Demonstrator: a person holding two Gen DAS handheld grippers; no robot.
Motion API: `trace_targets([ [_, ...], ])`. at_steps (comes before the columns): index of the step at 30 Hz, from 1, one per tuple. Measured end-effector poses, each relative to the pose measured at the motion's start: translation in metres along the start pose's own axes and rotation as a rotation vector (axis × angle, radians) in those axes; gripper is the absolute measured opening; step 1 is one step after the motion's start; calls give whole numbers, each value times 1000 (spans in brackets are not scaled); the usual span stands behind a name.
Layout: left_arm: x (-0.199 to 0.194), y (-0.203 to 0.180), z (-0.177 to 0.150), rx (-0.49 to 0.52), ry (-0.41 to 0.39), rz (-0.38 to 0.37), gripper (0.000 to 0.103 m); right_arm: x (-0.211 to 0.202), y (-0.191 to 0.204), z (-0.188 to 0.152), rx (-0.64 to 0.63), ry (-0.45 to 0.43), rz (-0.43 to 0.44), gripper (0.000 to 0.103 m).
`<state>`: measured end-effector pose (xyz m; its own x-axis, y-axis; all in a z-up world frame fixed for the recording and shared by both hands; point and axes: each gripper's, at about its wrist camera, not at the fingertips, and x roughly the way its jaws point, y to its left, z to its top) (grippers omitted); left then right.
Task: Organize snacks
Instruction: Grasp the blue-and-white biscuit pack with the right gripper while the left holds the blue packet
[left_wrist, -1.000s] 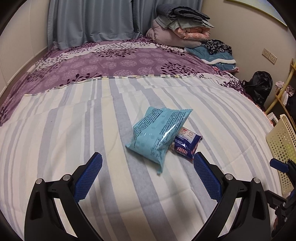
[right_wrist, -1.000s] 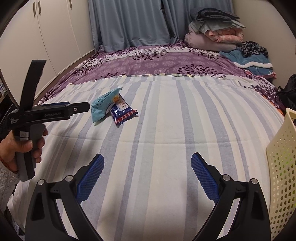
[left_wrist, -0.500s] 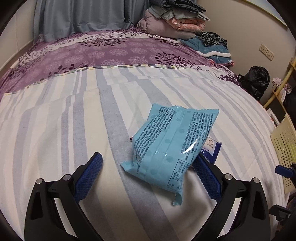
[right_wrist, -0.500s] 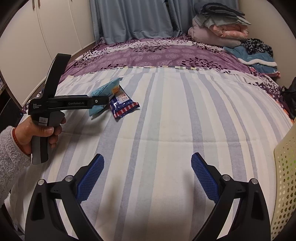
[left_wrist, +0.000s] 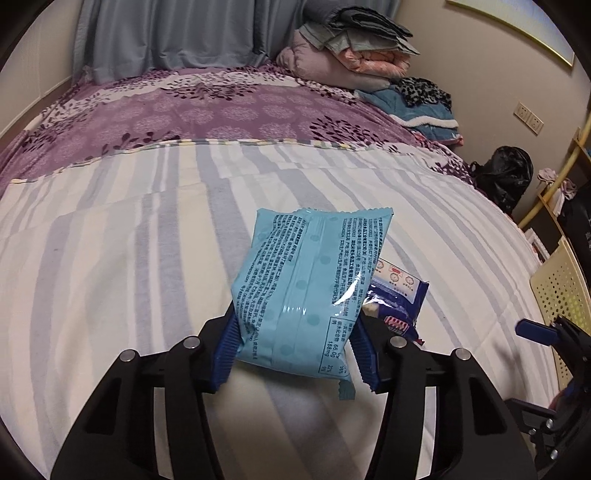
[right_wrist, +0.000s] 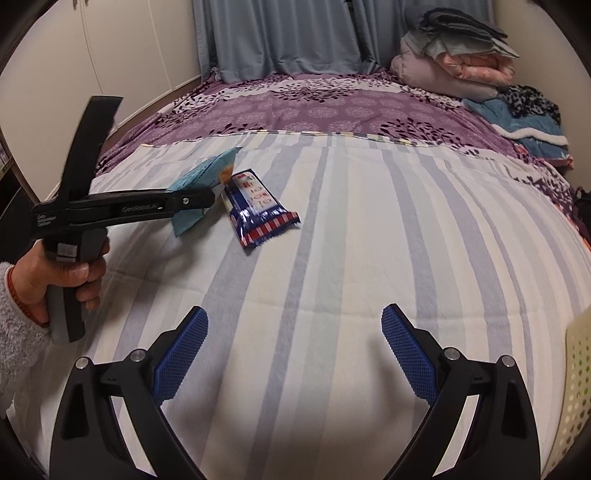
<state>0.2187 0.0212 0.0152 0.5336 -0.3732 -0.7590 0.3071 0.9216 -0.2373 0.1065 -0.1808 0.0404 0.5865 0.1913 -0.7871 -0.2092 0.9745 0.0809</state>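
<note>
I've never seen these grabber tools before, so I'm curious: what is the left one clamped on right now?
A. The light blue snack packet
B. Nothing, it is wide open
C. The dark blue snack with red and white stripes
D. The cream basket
A: the left gripper has both blue pads pressed against the sides of the light blue snack packet, while the dark blue snack lies free beside it on the bed.

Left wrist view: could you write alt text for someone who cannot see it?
A handheld left gripper clamps a light blue snack packet between blue jaws, above a striped bedsheet. A dark blue snack packet lies beside it.
</note>
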Motion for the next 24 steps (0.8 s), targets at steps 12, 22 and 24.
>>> trace_targets([
  [12,-50,20,-11,-38,-60,76,55,66,28,55,-138,2,-21,94],
  [22,-72,32,-21,-70,-74,91,55,107,51,92,-199,21,10,87],
  [24,-74,32,-22,-72,-75,94,55,113,54,93,-206,39,11,77],
])
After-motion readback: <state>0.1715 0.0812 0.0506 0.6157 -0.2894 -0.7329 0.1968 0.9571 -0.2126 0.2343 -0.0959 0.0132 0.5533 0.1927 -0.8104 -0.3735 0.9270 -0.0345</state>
